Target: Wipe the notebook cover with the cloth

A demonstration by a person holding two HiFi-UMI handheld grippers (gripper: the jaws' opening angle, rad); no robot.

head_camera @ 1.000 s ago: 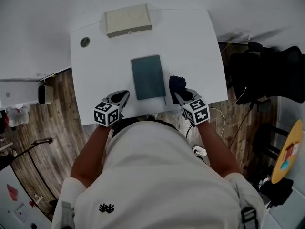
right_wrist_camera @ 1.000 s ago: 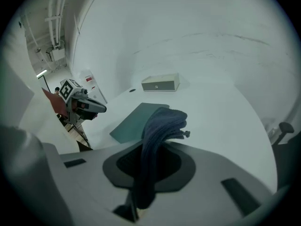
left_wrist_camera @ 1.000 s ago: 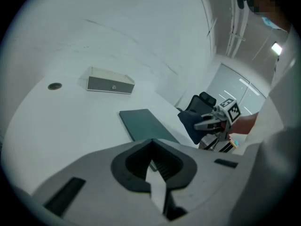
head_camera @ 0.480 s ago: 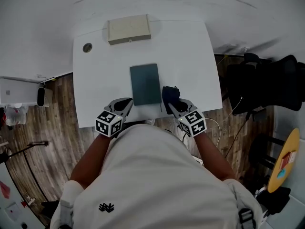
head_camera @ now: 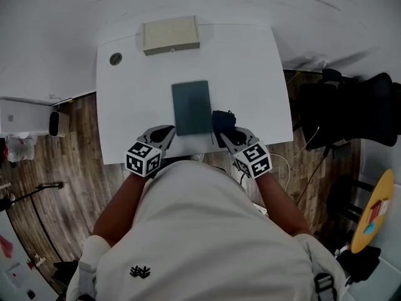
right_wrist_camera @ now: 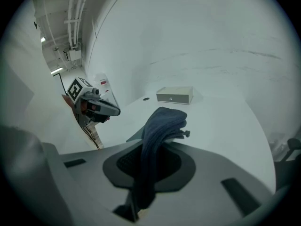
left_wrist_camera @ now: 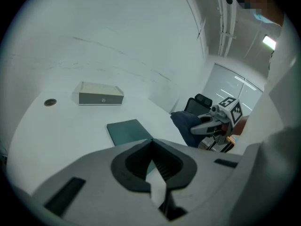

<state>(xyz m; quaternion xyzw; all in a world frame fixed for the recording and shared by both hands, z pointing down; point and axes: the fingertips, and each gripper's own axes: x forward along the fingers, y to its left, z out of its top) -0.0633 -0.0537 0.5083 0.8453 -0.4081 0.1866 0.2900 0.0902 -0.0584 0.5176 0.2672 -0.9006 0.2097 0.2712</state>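
A dark teal notebook (head_camera: 192, 107) lies flat on the middle of the white table (head_camera: 250, 61). Just right of its near corner hangs a dark blue cloth (head_camera: 222, 120), with my right gripper (head_camera: 230, 133) shut on it. In the right gripper view the cloth (right_wrist_camera: 162, 126) droops from between the jaws and hides their tips. My left gripper (head_camera: 165, 134) is shut and holds nothing, at the table's near edge, left of the notebook's near corner. In the left gripper view the notebook (left_wrist_camera: 128, 132) lies ahead, with the right gripper (left_wrist_camera: 214, 121) and the cloth (left_wrist_camera: 185, 125) to its right.
A beige flat box (head_camera: 170, 34) stands at the table's far edge, with a round cable grommet (head_camera: 115, 59) to its left. A black office chair (head_camera: 351, 105) stands right of the table. Wooden floor lies on both sides, and the person's body is close to the near edge.
My right gripper has carried the cloth leftwards, closer to the notebook's right edge. The left gripper has hardly moved. The head view has shifted a little.
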